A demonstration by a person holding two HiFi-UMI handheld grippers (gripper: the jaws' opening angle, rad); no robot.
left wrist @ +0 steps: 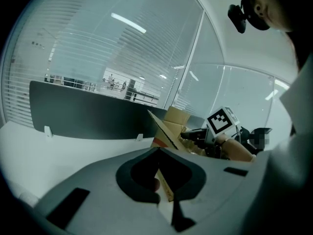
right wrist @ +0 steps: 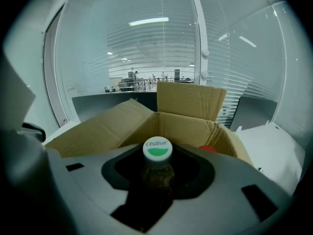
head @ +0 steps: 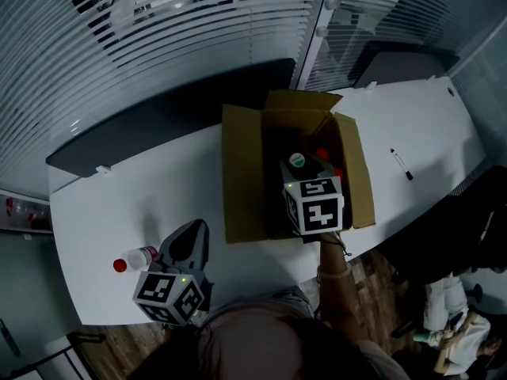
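Note:
My right gripper (head: 305, 171) hangs over an open cardboard box (head: 242, 172) in the middle of the white table (head: 111, 204). It is shut on an upright bottle (right wrist: 157, 170) with dark contents and a white-and-green cap (head: 296, 160). Red caps (head: 322, 154) of other bottles show inside the box, one of them in the right gripper view (right wrist: 207, 149). My left gripper (head: 190, 236) rests near the table's front left with its jaws together and nothing between them. Just left of it lies a small clear bottle with a red cap (head: 135, 260).
A black pen (head: 401, 164) lies on the table right of the box. A dark low partition (head: 158, 117) runs along the table's far edge, with glass walls and blinds behind. The box's flaps stand open on all sides. A dark chair (head: 483, 212) stands off the right end.

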